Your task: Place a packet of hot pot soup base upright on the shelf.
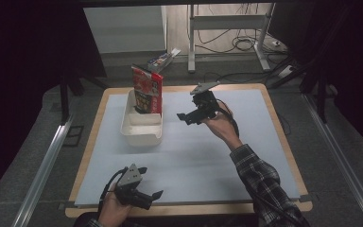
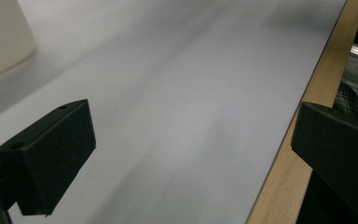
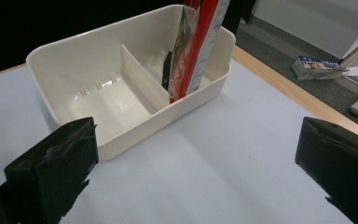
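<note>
**Both hand-held grippers released, red packet standing in the cream bin**

Right hand-held gripper (image 1: 192,115) raised just right of the cream bin (image 1: 142,135), jaws spread wide and empty, pointing toward the bin. Seen in the right gripper view as two black jaws far apart at the bottom corners, the bin (image 3: 74,51) between and beyond them. Held by a hand (image 1: 222,125) on a plaid-sleeved forearm (image 1: 260,182).

Left hand-held gripper (image 1: 144,189) well nearer than the bin, low over the bench's front edge, jaws likewise apart and gripping nothing. In the left gripper view, a corner of the bin (image 2: 2,39) at upper left, blurred.

Bin resting on the pale sheet of the bench (image 1: 208,161), split by a divider into two compartments. Red packet (image 1: 147,90) upright in the far compartment, leaning on the wall; same packet (image 3: 198,46) beside the divider in the right gripper view. Near compartment bare.

Beyond the bin, on the floor past the bench, a small box (image 1: 163,59).
</note>
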`<state>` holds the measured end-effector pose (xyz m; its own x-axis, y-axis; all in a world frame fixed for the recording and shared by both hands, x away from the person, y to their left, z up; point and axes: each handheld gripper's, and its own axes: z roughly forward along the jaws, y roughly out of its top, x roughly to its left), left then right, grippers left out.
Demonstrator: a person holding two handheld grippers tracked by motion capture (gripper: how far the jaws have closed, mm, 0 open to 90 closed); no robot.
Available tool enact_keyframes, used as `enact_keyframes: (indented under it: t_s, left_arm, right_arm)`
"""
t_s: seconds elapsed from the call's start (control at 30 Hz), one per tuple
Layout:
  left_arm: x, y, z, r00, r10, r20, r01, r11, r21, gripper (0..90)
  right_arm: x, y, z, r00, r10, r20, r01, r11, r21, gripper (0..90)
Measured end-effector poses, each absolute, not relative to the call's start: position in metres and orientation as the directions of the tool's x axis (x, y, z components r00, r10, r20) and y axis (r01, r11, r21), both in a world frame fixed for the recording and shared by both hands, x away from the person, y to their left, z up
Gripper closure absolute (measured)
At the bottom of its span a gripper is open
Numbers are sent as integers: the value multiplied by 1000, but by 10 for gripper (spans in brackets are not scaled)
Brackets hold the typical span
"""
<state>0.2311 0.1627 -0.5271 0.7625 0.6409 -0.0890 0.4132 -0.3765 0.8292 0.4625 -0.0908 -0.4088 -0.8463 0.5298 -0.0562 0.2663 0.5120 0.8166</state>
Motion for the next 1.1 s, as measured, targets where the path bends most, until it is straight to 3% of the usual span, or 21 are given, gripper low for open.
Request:
enact_keyframes:
  t_s: [1.1]
  left_arm:
    - [230, 158, -529, 774, 630, -60, 411, -429, 805, 0]
  right_arm:
    - [412, -139, -447, -856, 517, -32, 286, 523, 802, 0]
